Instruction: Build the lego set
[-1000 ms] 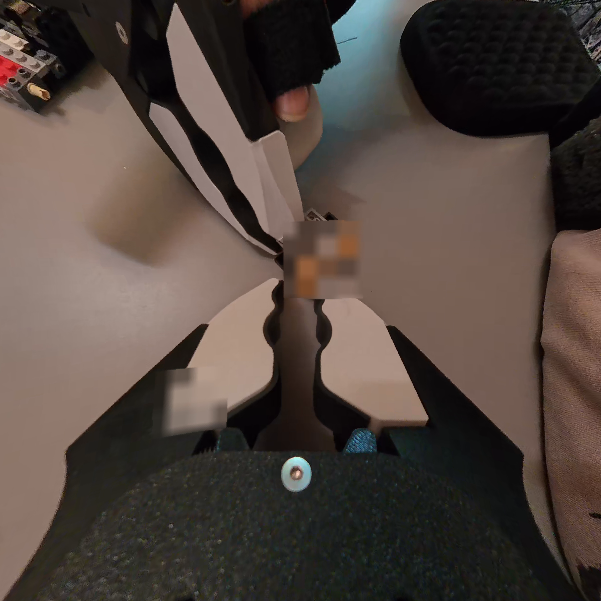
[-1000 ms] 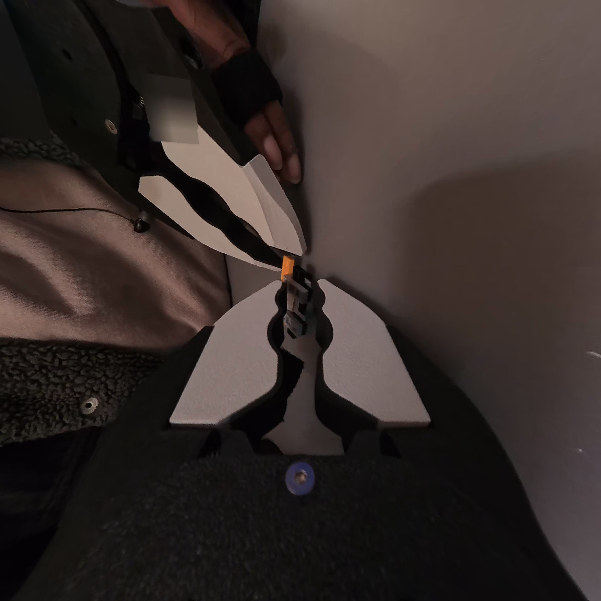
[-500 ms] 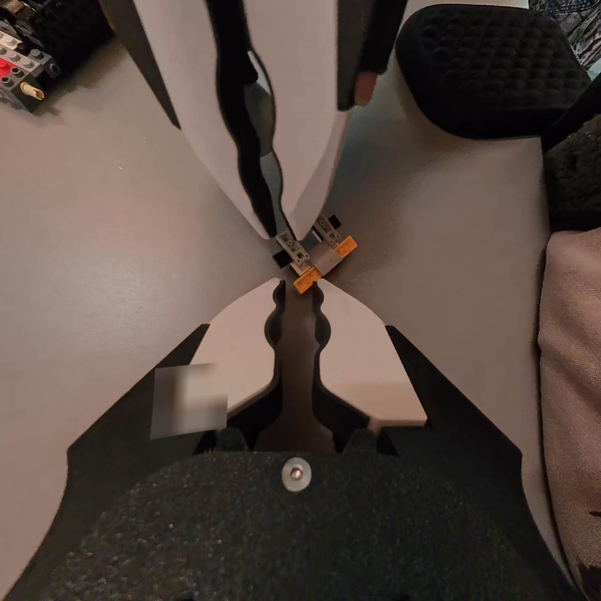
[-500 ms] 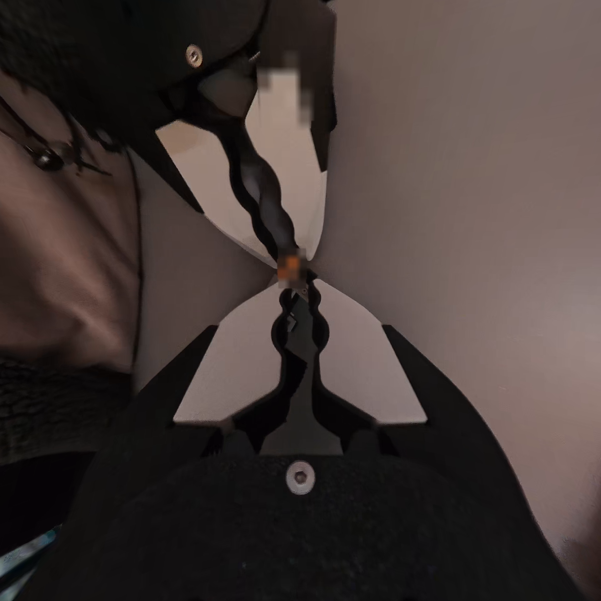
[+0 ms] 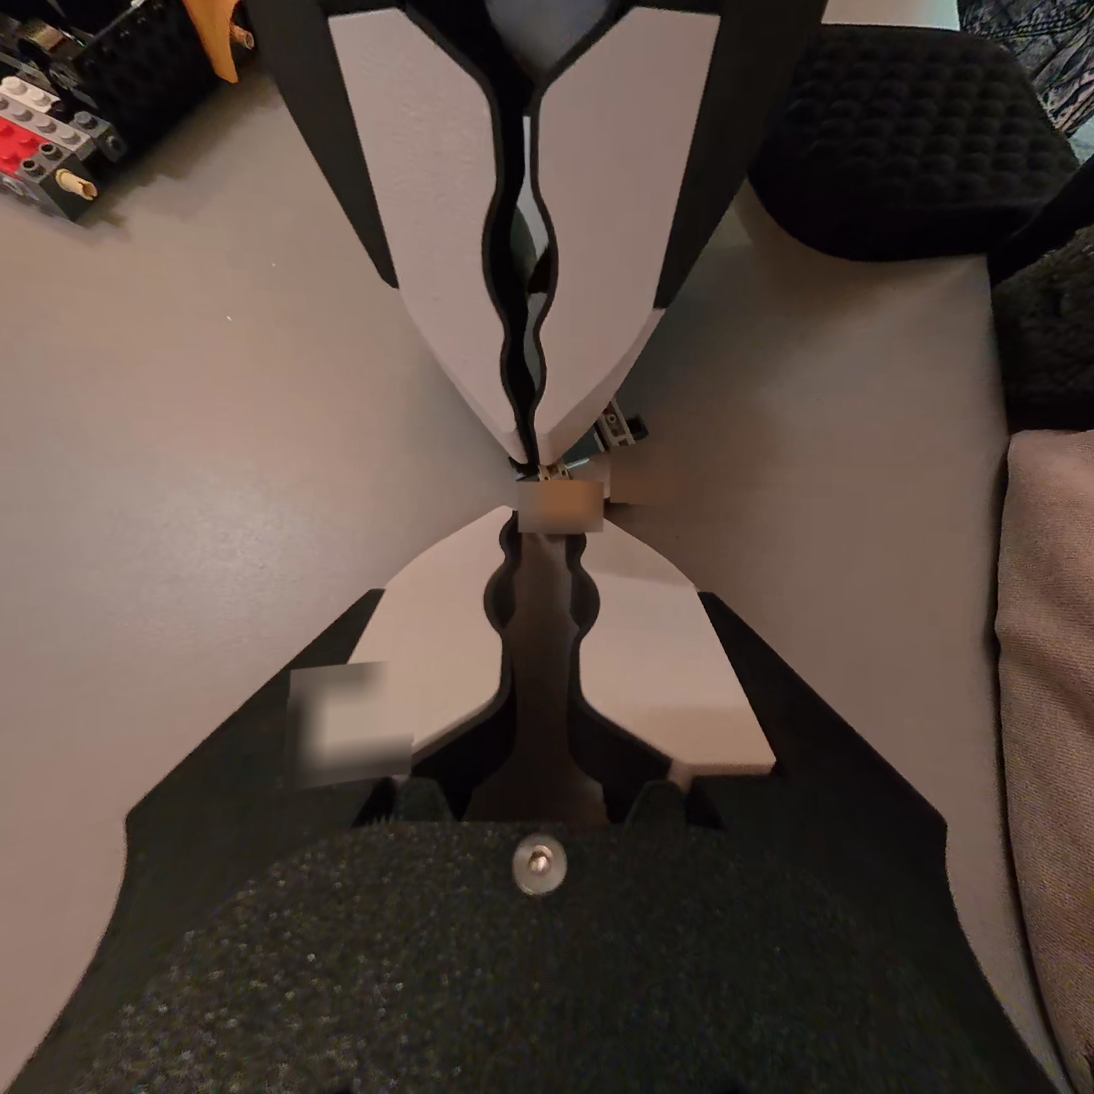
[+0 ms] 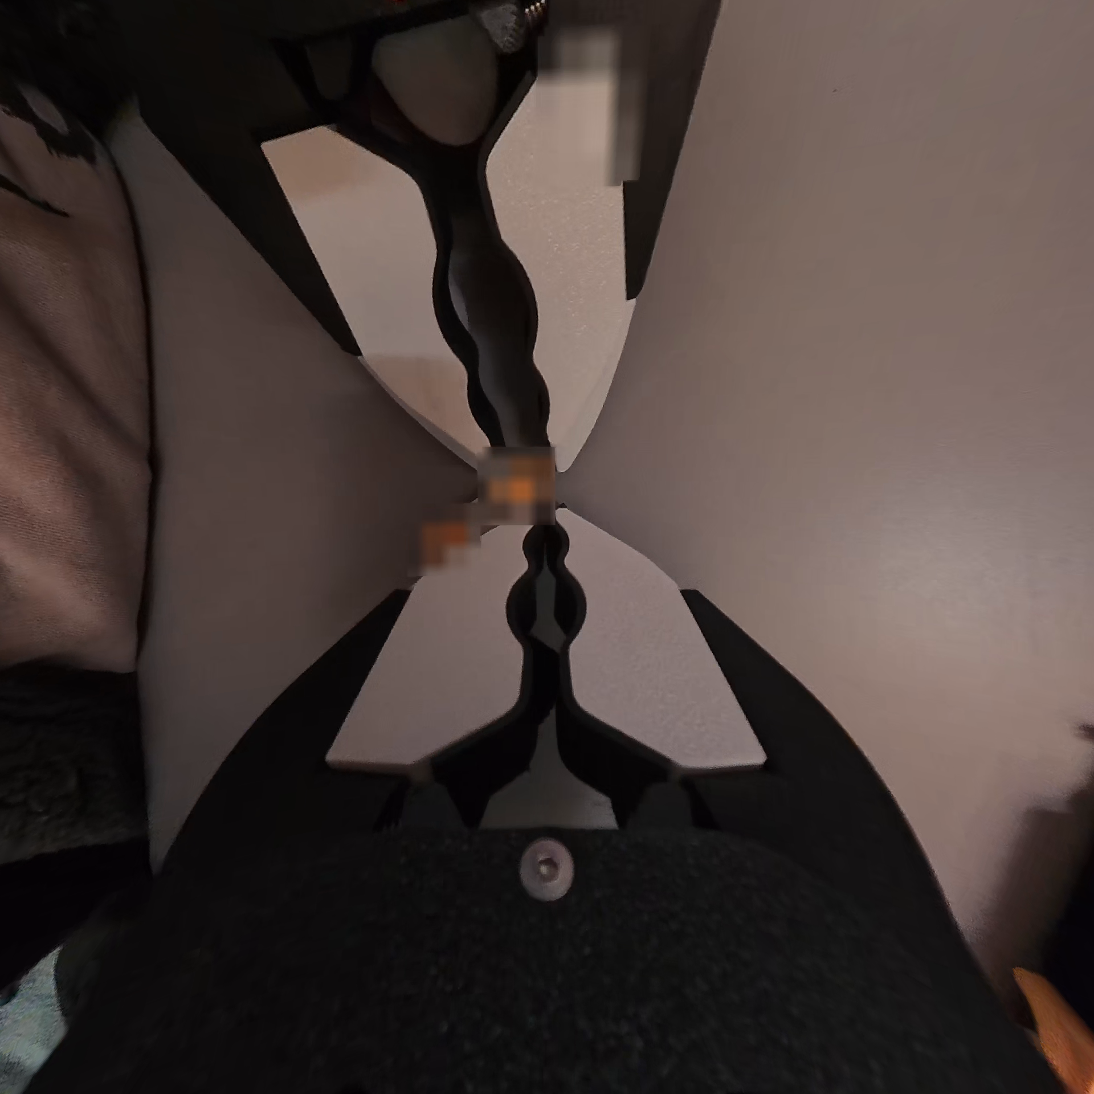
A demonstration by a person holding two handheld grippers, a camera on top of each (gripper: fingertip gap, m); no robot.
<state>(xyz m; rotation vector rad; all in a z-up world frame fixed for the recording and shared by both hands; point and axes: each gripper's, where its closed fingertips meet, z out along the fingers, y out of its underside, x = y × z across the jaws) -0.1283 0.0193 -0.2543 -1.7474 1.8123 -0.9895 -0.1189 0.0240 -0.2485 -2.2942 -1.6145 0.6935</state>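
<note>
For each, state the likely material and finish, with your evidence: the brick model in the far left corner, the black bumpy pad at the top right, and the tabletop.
Brick model: hard moulded plastic, slightly glossy; studs and crisp edges in red, grey and black.
Black bumpy pad: probably foam or soft rubber, matt; rounded dimples, no shine.
Tabletop: smooth grey laminate or painted board, satin; soft diffuse reflection, no grain. Uncertain.

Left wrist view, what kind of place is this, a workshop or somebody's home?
Probably a home or casual hobby spot, not a workshop: a plain grey table, a half-built brick model at its far corner, and a black padded cushion beside soft fabric.
</note>
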